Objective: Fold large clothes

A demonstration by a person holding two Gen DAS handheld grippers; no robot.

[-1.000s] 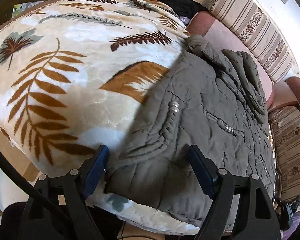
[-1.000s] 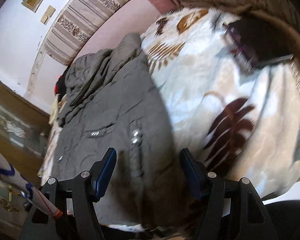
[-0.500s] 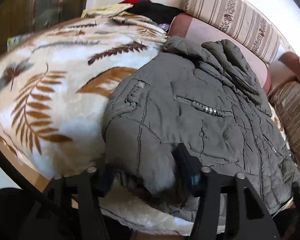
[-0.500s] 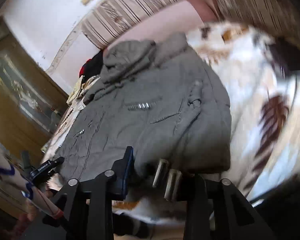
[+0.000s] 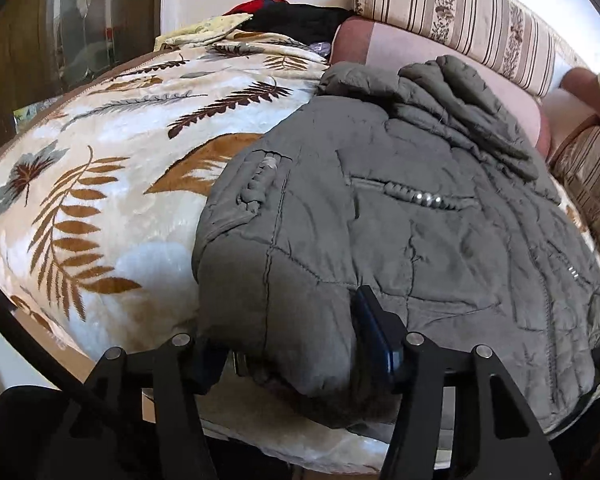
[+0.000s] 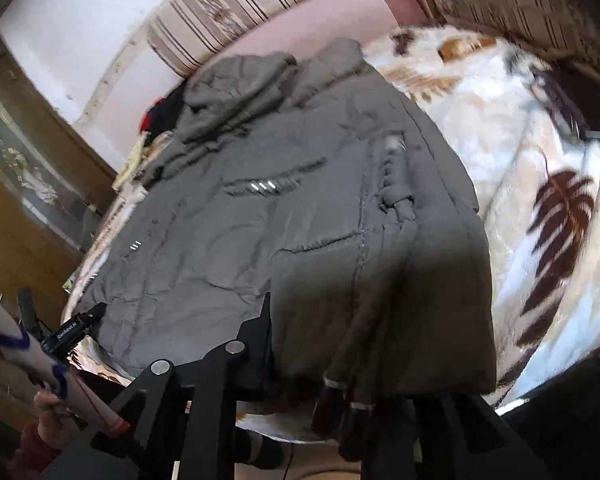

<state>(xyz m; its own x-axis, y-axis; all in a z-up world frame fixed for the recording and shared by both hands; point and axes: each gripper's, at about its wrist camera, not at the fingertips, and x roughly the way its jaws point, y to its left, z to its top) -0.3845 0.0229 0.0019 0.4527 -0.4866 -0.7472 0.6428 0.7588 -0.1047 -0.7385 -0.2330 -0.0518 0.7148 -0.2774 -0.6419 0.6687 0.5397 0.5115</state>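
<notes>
grey padded jacket (image 5: 400,216) spread flat on the leaf-print blanket (image 5: 100,184), hood (image 5: 460,100) bunched at the far end against the pink sofa back (image 5: 388,44), near hem hanging just over the blanket's front edge. no fold made yet, by the look of it: body still open at full width and length, pocket zips and cord showing on top.

left gripper (image 5: 296,344) clamped on the near left corner of the hem, thick padding bulging up between the jaws; jaws have just been narrowing, then easing a touch wider, with the fabric between them. right gripper (image 6: 340,364) likewise closing in on the near right corner, jaws drawn close with the hem and its pale-tipped toggles (image 6: 340,392) wedged between; far finger mostly buried under cloth in a blurred view, so the grip probably firm but not plain.

judged stage: both lower corners taken, first fold upward toward the hood still to come, further folds after that.

around: striped cushions (image 5: 452,12) along the back, a heap of red, black and yellow clothes (image 5: 284,16) past the blanket's far left corner, a dark object (image 6: 580,104) on the blanket at far right, a cabinet (image 6: 24,200) to the left. bunched hood likely to make a lump under the fold; otherwise blanket beside the jacket open.
</notes>
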